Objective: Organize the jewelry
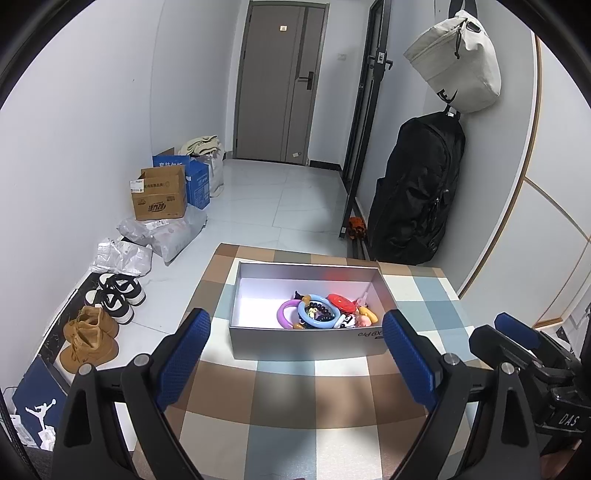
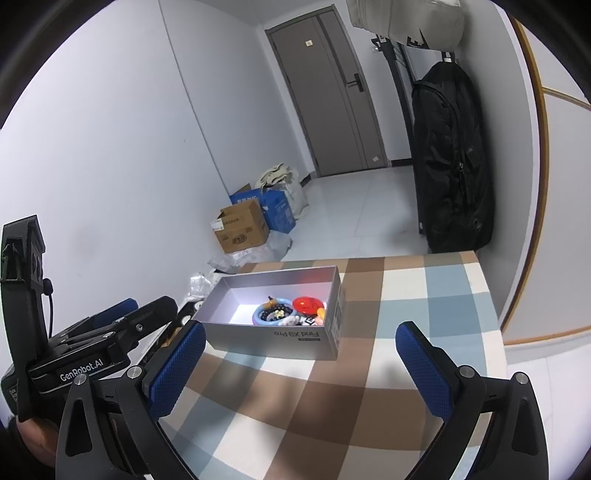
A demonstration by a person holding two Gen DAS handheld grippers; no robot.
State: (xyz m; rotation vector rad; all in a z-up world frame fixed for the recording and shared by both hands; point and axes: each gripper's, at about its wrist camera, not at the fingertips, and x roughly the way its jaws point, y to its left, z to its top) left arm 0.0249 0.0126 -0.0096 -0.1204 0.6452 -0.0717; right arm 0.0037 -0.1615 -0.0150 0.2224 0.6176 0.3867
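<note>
Left wrist: left tool point(image 1: 295, 354) agape, short of box point(image 1: 306, 341).

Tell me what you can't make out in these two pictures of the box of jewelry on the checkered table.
- Small pieces under the blue ring and purple ring, left wrist view: overlapped in the pile, too small to name.
- Purple ring, right wrist view: hidden behind the near wall of the gray box.
- Box floor near that wall, both views: blocked by it.
- White bag, right wrist view: cut off by the top edge.
- Table near edge, both views: covered by the open left gripper and right gripper.
</note>
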